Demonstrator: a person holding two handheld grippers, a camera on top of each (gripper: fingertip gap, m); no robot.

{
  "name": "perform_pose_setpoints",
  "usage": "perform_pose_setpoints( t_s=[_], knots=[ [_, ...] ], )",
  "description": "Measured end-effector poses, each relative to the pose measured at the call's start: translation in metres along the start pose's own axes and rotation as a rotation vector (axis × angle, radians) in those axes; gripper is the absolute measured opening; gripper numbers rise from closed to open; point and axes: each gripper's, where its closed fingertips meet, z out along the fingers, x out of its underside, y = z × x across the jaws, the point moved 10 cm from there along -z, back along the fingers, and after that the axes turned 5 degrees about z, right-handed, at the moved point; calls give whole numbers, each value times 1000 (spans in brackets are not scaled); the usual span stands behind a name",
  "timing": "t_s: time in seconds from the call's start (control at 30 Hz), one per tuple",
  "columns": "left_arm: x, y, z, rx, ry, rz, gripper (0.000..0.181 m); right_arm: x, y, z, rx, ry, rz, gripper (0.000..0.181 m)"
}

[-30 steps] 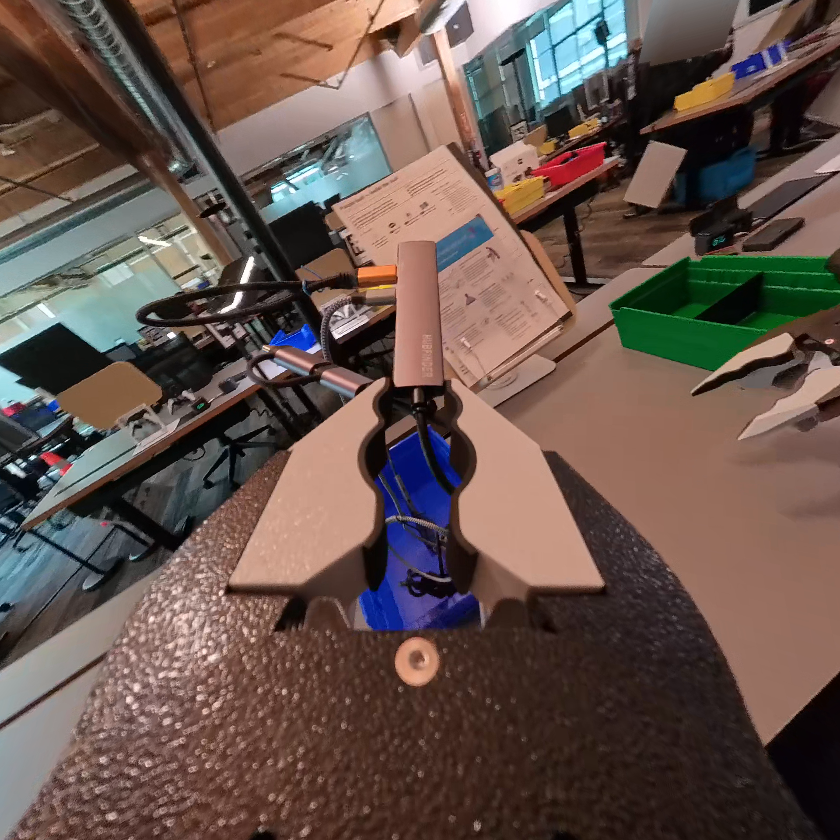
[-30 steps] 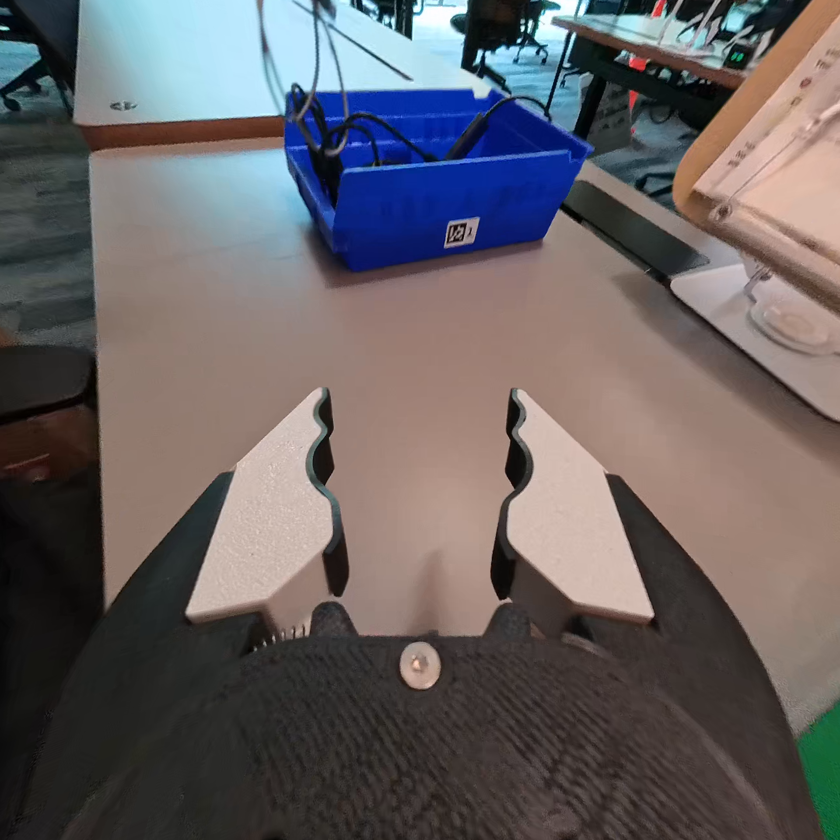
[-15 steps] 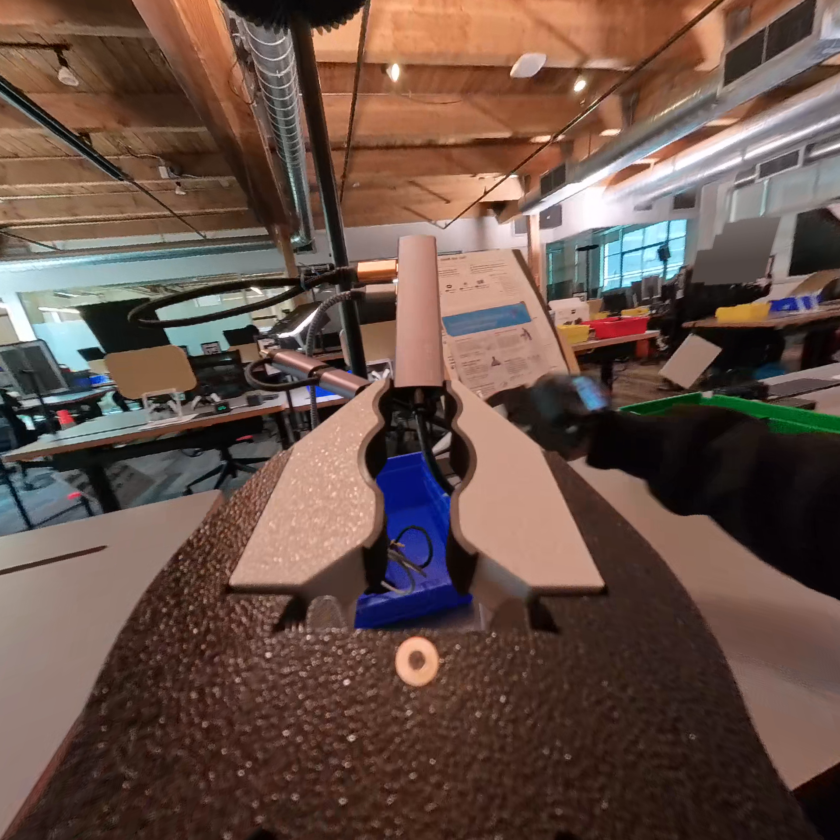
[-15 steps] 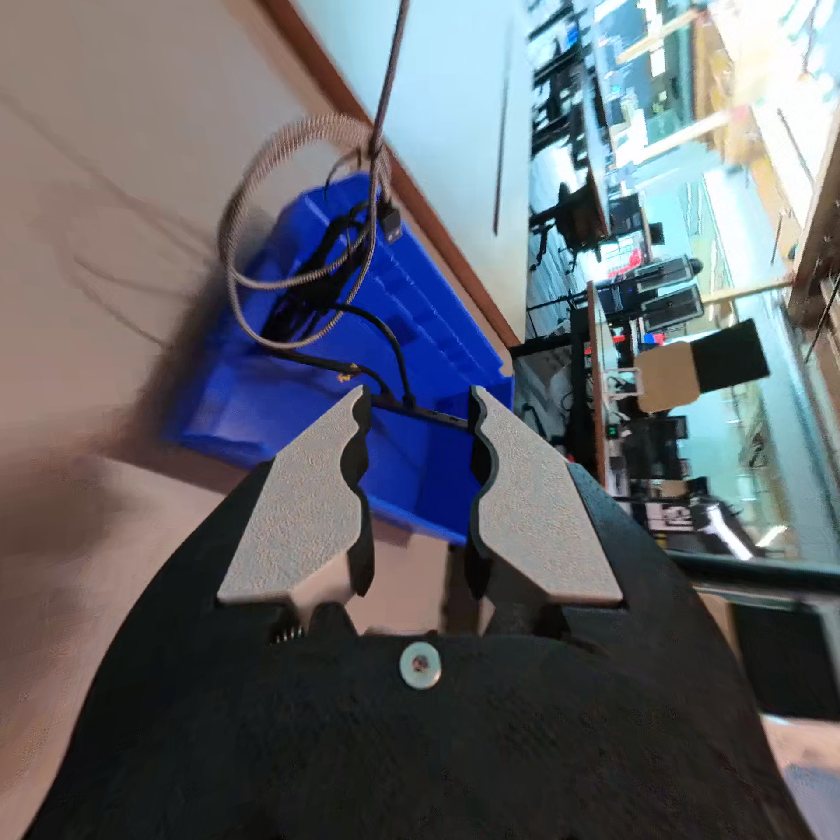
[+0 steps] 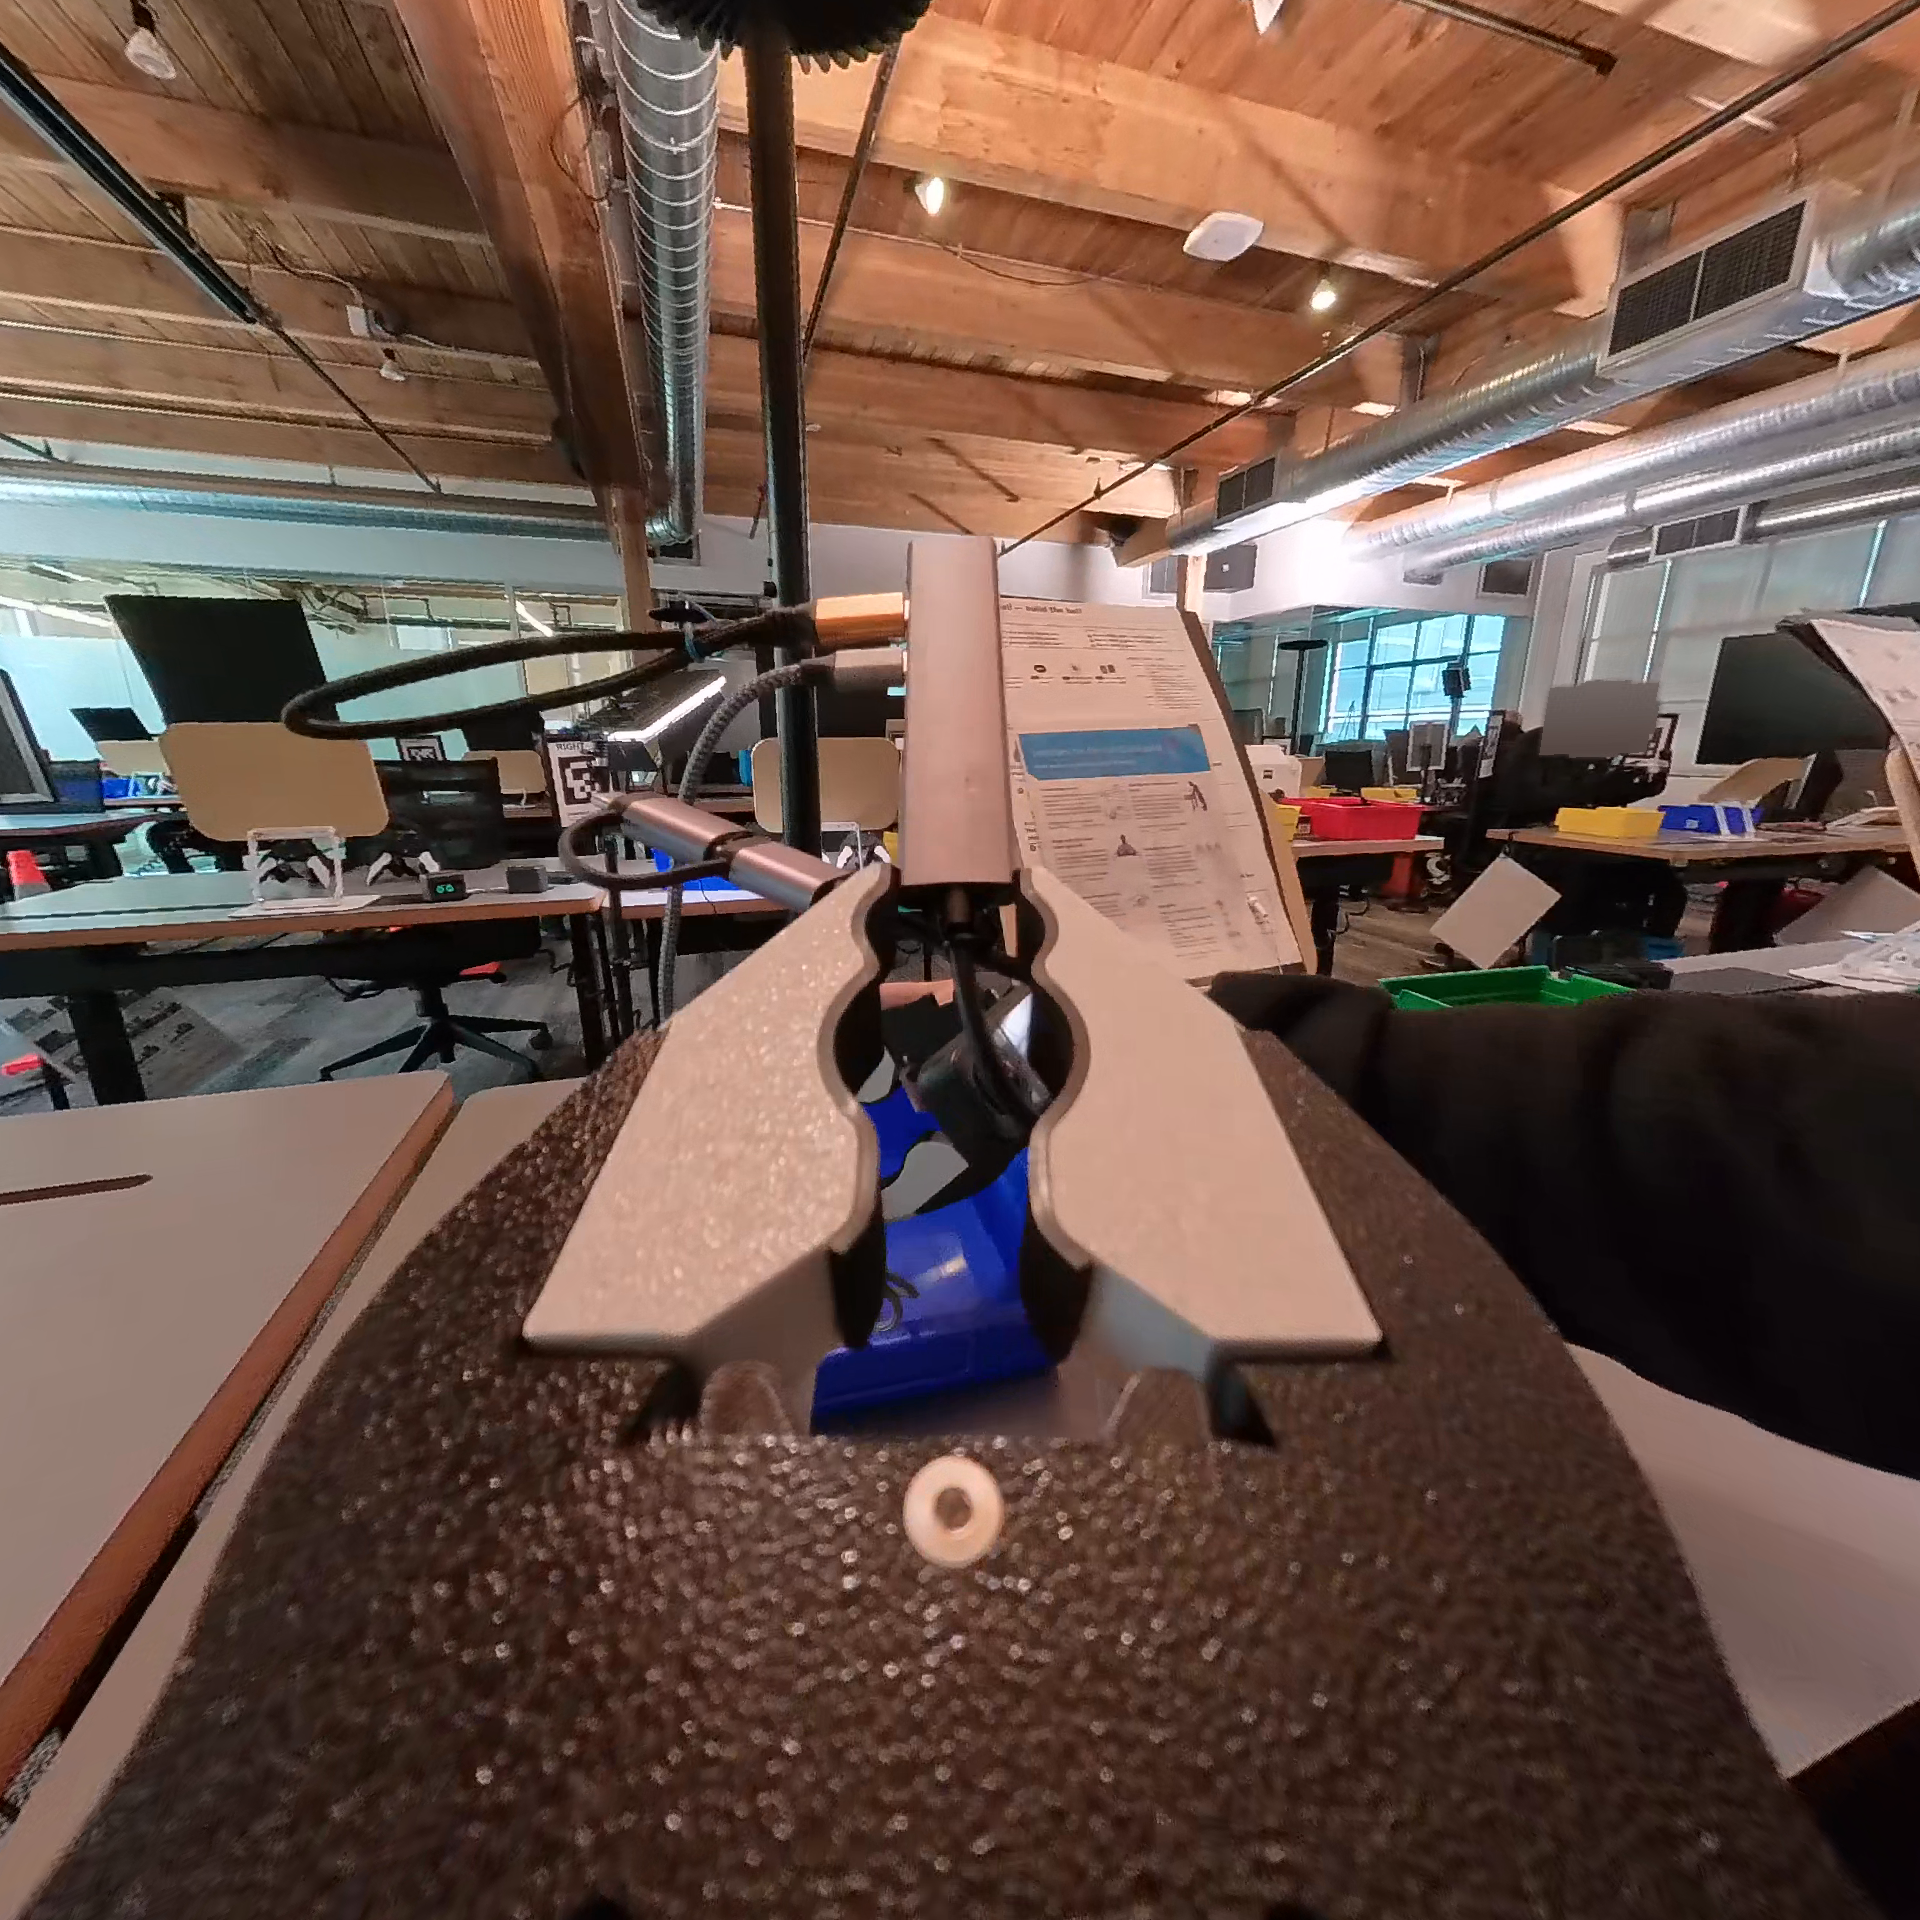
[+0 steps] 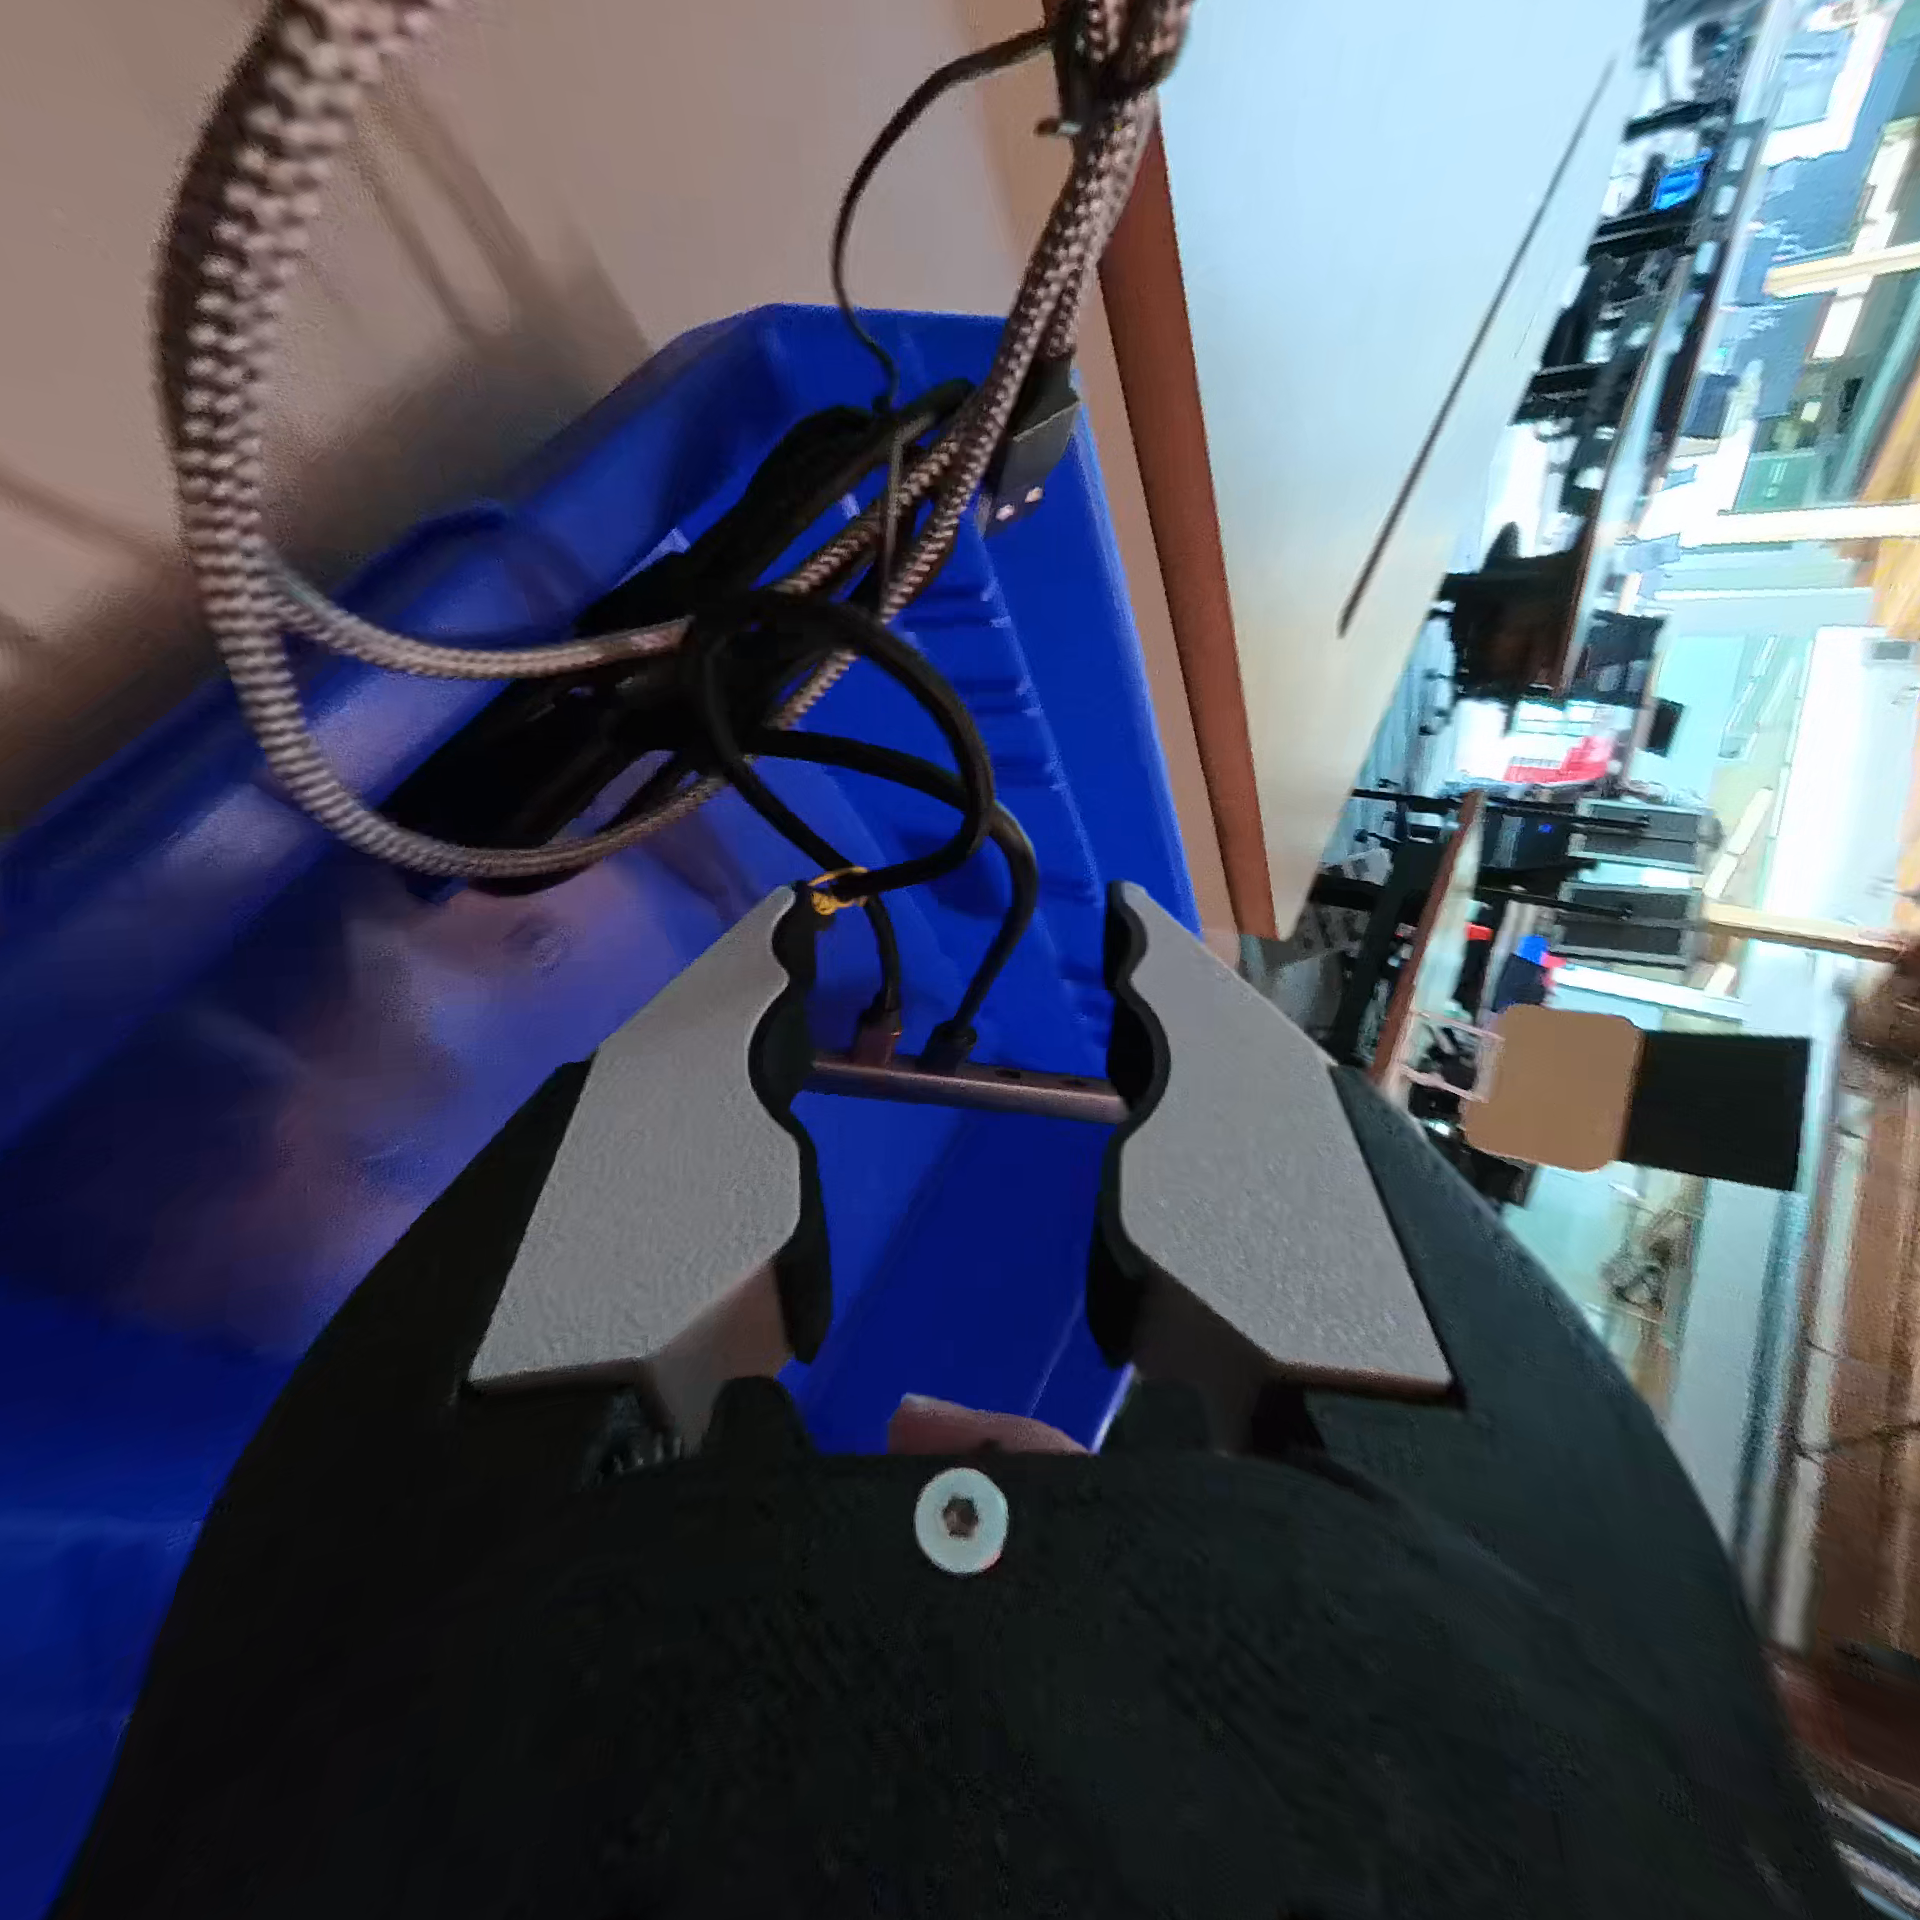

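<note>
My left gripper [image 5: 956,883] is shut on a grey hub bar [image 5: 951,727] and holds it upright above a blue bin [image 5: 935,1340]. A copper-tipped black cable [image 5: 499,686], a grey braided cable [image 5: 707,748] and a grey adapter [image 5: 717,847] are plugged into the bar's left side. My right gripper [image 6: 951,914] is rolled sideways, close over the blue bin [image 6: 312,1039], jaws apart. A second grey bar [image 6: 966,1086] with two black cables [image 6: 935,748] plugged in spans the gap. I cannot tell if the fingers touch it. A grey braided loop [image 6: 239,416] hangs into the bin.
A person's black sleeve [image 5: 1610,1164] reaches in from the right under the left gripper. A stand with a printed sheet [image 5: 1132,800] and a green bin [image 5: 1475,987] are behind it. A black pole [image 5: 779,416] rises beyond the hub. The grey table [image 5: 156,1247] has a wooden edge. The grippers' ends are close to 30 centimetres from one another.
The left gripper tilted up with the hub. The right gripper swung from over the table, rolled sideways and moved close into the blue bin. The sleeve crossed into the left view.
</note>
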Motion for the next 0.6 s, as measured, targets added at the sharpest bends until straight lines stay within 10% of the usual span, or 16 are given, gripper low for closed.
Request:
perform_pose_setpoints(
  t_s=[0.27, 0.6],
  knots=[
    [3, 3, 0, 35, -8, -38, 20, -8, -2, 16, 57, -6, -81, 66],
    [6, 6, -1, 38, -13, -62, 20, -21, 2, 13, 54, 15, -274, 21]
  ],
)
